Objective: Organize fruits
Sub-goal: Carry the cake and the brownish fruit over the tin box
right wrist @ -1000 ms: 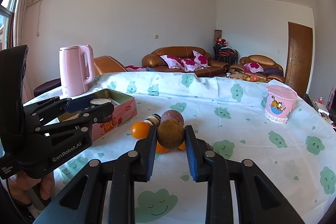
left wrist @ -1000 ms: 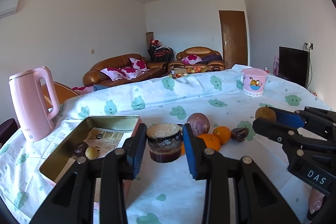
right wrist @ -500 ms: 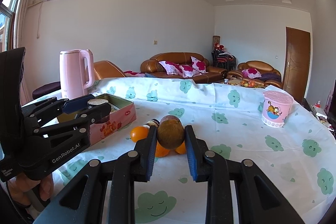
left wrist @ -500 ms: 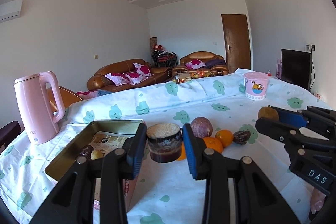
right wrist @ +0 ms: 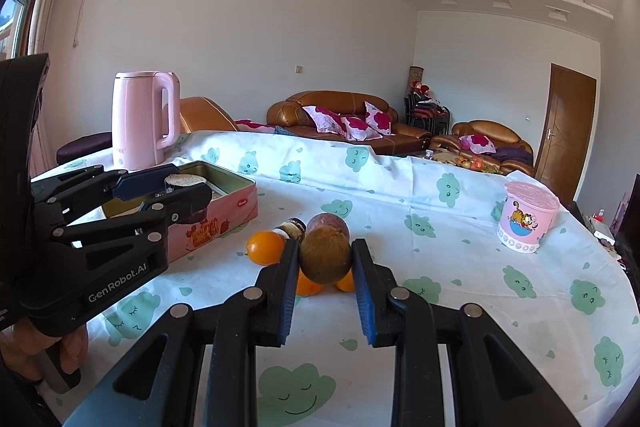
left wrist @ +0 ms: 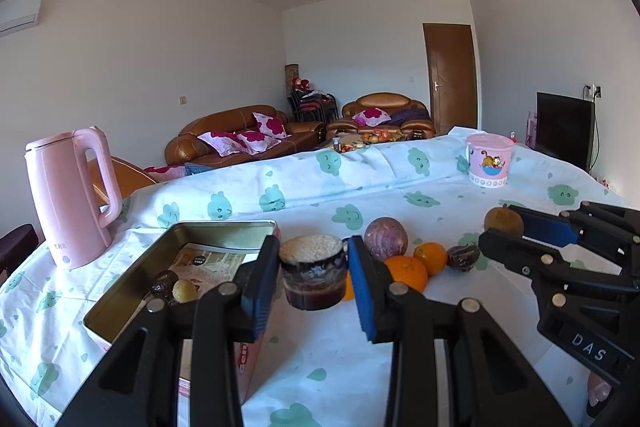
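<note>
Two grippers lift fruit above a cloth-covered table.

The left gripper [left wrist: 314, 275] clamps a dark sugarcane piece [left wrist: 313, 273] just beside the open tin [left wrist: 132, 289], where a date [left wrist: 164, 281] and a small yellow fruit [left wrist: 184, 291] lie. The right gripper [right wrist: 325, 259] pinches a brown kiwi [right wrist: 325, 259] above the oranges [left wrist: 406, 273] and a passion fruit [left wrist: 386, 239]. A pink kettle [left wrist: 70, 195] and a pink cup [left wrist: 489, 165] stand farther off.

Kettle [left wrist: 70, 195] at left of frame, tin [left wrist: 176, 267] before it on the table [left wrist: 304, 187], loose fruits [left wrist: 404, 259] right of the tin, cup [left wrist: 489, 165] at upper right.
</note>
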`<control>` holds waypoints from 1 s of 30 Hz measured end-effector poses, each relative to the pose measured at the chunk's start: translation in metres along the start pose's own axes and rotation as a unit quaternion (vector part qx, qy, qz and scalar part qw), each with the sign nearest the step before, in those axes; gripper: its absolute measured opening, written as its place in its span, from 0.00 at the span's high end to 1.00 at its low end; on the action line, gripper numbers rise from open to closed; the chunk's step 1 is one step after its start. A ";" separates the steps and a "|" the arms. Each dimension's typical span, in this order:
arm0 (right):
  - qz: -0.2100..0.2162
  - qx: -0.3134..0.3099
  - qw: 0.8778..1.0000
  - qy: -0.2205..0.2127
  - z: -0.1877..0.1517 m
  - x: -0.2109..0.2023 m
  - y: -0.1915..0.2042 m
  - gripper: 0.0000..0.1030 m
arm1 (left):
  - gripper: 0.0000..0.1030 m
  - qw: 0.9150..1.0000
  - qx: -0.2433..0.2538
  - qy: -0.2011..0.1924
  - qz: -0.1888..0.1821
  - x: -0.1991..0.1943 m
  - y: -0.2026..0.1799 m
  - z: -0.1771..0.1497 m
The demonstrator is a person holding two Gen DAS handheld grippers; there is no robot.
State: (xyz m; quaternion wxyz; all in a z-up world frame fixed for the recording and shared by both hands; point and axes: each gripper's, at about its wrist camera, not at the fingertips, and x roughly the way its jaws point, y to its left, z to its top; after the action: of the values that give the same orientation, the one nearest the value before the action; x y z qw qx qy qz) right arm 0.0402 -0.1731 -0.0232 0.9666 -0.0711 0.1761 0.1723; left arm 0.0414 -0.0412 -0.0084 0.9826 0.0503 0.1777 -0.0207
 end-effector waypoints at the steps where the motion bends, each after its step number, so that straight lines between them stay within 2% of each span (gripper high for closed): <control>1: -0.001 0.001 1.000 0.000 0.000 0.000 -0.001 0.73 | 0.64 1.000 -0.001 0.001 0.000 0.000 0.001 0.000; 6: -0.005 -0.015 1.000 0.007 0.004 0.004 0.005 0.73 | 0.64 1.000 -0.009 0.013 0.001 0.002 0.010 -0.001; 10: 0.007 -0.021 1.000 0.006 0.017 0.006 0.010 0.73 | 0.64 0.999 -0.023 0.027 0.011 0.005 0.027 0.000; 20: 0.071 -0.039 0.997 -0.002 0.068 0.022 0.047 0.73 | 0.64 0.992 -0.065 0.084 0.064 0.021 0.101 0.005; 26: 0.094 -0.060 0.994 0.000 0.087 0.044 0.079 0.73 | 0.64 0.989 -0.058 0.101 0.091 0.030 0.133 0.005; 30: 0.105 -0.062 0.992 0.012 0.091 0.062 0.094 0.73 | 0.64 0.987 -0.053 0.121 0.091 0.041 0.146 0.001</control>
State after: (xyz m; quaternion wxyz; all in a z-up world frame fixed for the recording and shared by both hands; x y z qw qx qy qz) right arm 0.0902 -0.0484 0.0311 0.9347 -0.1139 0.1831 0.2827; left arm 0.0890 0.1030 -0.0081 0.9530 0.0166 0.2905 0.0843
